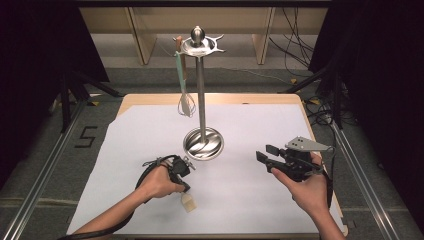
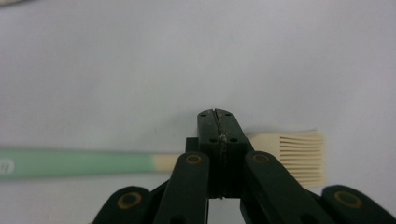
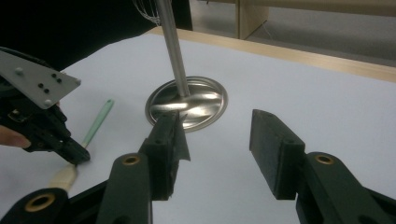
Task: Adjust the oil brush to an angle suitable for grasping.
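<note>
Near the table's front edge, left of centre, the left gripper is held by a hand whose forearm comes in low from the front-left corner, the tool pointed down at the sheet. Its jaws are seen pressed together over the brush, which lies flat on the sheet beneath them; whether the brush is pinched cannot be told. At the table's centre a stand is set upright, a whisk hung from its top. Toward the right edge, the right gripper is held level above the sheet, wrist bent inward, jaws spread wide with nothing between them.
</note>
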A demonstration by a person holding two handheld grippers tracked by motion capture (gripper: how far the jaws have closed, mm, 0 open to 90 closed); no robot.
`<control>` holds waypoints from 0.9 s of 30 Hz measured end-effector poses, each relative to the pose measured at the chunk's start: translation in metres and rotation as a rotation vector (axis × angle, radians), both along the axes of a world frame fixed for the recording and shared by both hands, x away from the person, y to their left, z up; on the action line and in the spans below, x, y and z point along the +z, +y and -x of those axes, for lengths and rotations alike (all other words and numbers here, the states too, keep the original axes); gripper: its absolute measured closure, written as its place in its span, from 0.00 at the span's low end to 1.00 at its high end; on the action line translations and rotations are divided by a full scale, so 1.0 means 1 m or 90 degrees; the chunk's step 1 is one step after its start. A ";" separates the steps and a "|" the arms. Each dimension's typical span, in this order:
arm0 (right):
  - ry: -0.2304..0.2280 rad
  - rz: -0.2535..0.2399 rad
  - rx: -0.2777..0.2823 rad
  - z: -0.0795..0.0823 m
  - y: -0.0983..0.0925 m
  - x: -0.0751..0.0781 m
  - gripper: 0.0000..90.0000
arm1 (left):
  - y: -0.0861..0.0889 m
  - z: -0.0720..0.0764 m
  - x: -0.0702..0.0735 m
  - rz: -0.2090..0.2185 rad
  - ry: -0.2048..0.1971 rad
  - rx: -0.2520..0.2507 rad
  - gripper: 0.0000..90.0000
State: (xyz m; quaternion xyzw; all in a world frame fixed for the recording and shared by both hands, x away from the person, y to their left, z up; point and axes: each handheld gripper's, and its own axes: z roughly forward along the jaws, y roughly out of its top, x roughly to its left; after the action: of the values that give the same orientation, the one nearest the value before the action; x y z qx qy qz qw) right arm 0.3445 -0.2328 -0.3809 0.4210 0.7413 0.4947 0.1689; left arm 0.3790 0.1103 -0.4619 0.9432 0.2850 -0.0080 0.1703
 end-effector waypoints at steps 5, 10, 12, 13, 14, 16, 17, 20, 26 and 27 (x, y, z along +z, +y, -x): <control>-0.002 0.002 0.000 0.000 0.001 0.000 0.60 | 0.014 0.010 -0.001 -0.002 0.008 0.018 0.99; -0.015 0.012 0.007 -0.001 0.000 0.000 0.60 | 0.028 0.013 -0.001 -0.007 0.015 0.030 0.99; 0.007 -0.007 0.001 0.001 0.002 0.000 0.60 | 0.033 0.012 0.000 -0.021 0.015 0.020 0.99; 0.009 -0.003 -0.001 0.001 0.002 0.000 0.60 | 0.035 0.012 0.000 -0.027 0.018 0.020 0.99; 0.004 0.001 0.000 0.000 0.002 -0.001 0.60 | 0.036 0.012 0.000 -0.029 0.014 0.023 0.99; 0.010 -0.003 -0.001 0.001 0.002 0.000 0.60 | 0.039 0.013 0.001 -0.036 0.014 0.026 0.99; 0.011 -0.007 -0.001 0.001 0.002 0.000 0.60 | 0.040 0.013 0.001 -0.043 0.015 0.025 0.99; 0.009 -0.006 -0.001 0.001 0.002 0.000 0.60 | 0.045 0.014 0.002 -0.051 0.016 0.031 0.98; 0.007 -0.005 -0.003 0.001 0.001 0.000 0.60 | 0.056 0.011 0.006 -0.052 0.014 0.051 0.95; 0.010 -0.005 -0.002 0.001 0.001 0.001 0.60 | 0.056 0.012 0.008 -0.049 0.012 0.061 0.93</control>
State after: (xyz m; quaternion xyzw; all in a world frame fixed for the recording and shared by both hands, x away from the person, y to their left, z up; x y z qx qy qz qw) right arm 0.3436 -0.2318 -0.3804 0.4268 0.7399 0.4941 0.1621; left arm 0.3674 0.1668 -0.4544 0.9343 0.3315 0.0019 0.1311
